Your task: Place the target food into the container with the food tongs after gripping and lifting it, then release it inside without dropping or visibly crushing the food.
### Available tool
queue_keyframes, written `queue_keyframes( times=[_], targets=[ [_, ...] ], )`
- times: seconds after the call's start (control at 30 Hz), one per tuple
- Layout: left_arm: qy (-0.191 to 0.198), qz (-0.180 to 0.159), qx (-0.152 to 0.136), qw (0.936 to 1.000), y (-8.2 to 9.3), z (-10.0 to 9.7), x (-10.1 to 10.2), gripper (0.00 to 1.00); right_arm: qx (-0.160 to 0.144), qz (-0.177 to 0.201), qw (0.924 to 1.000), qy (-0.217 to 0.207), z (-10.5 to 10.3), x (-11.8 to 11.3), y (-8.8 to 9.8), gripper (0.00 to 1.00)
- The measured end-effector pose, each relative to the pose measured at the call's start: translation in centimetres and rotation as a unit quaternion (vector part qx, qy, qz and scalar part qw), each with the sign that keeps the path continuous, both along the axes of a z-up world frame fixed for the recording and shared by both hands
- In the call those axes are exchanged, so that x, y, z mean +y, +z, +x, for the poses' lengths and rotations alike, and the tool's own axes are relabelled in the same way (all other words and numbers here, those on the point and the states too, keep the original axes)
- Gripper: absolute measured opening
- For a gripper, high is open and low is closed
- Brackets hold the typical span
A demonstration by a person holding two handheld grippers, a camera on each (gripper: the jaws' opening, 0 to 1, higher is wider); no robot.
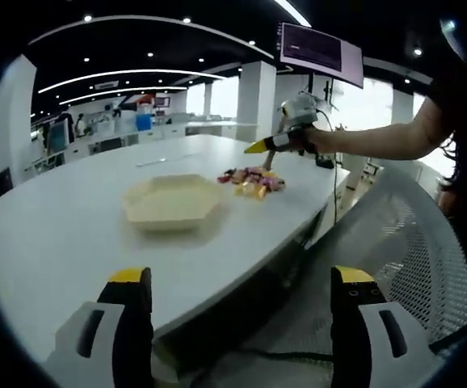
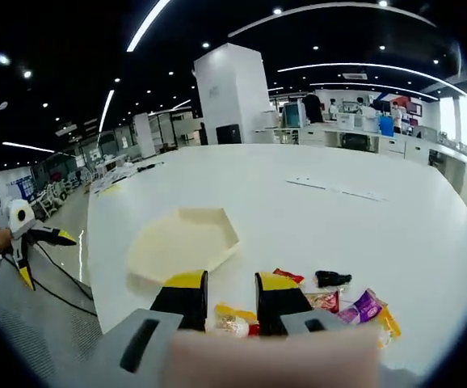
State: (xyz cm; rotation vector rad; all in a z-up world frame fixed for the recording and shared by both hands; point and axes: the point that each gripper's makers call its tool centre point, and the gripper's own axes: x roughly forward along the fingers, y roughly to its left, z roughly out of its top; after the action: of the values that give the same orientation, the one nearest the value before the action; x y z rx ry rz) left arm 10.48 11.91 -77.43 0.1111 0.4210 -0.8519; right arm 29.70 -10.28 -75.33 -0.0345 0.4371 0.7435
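1. Hovering over the snack pile, the right gripper (image 2: pixel 224 301) has its jaws drawn fairly close together, with a narrow gap left between them. A small wrapped snack (image 2: pixel 232 323), yellow and pale, shows in that gap and just below it. Whether the jaws already pinch it or merely straddle it, I cannot tell.
2. The rest of the wrapped snacks (image 2: pixel 355 311) lie to the right of those jaws in the right gripper view, on the white table (image 2: pixel 338 226).
3. The container, a pale hexagonal tray (image 2: pixel 183 242), sits just beyond and to the left of the right jaws, close by, with its near edge almost touching the left jaw in that view. The carry, by my judgement, is a short lift forward and left.
4. The left gripper (image 1: pixel 241 295) hangs off the table's edge with jaws spread wide and nothing between them. It is well apart from both the tray and the pile, so the right hand is clearly the nearer one.
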Motion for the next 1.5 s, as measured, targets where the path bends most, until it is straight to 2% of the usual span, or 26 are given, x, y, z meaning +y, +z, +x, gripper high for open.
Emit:
queue_keyframes(
  times=[0.17,0.4,0.5,0.63,1.17,1.33,1.5],
  targets=[
    [0.0,-0.002,-0.007,1.0,0.2,0.1,0.0,0.88,-0.001,-0.013,0.9997,-0.021,1.1,0.5,-0.9,0.23],
    [0.0,-0.007,-0.009,0.9999,0.4,0.2,-0.1,0.87,0.007,-0.013,0.9992,-0.036,1.8,1.0,-2.0,0.24],
    [0.001,-0.009,-0.01,0.9999,0.4,0.2,-0.1,0.87,0.0,-0.034,0.9983,-0.047,2.2,1.0,-2.8,0.25],
    [0.001,-0.009,-0.009,0.9999,0.4,0.2,-0.1,0.87,0.008,-0.037,0.9977,-0.056,2.4,1.0,-3.6,0.25],
    [0.003,-0.009,-0.006,0.9999,0.4,0.2,0.0,0.87,0.01,-0.061,0.997,-0.045,2.4,2.3,-4.6,0.3],
    [0.005,-0.009,-0.005,0.9999,0.3,0.2,0.0,0.86,0.002,-0.084,0.9955,-0.045,2.3,2.7,-4.8,0.26],
    [0.002,-0.006,0.002,1.0,0.1,0.0,0.0,0.84,0.008,-0.089,0.9946,-0.052,2.6,2.6,-4.7,0.21]
  ],
)
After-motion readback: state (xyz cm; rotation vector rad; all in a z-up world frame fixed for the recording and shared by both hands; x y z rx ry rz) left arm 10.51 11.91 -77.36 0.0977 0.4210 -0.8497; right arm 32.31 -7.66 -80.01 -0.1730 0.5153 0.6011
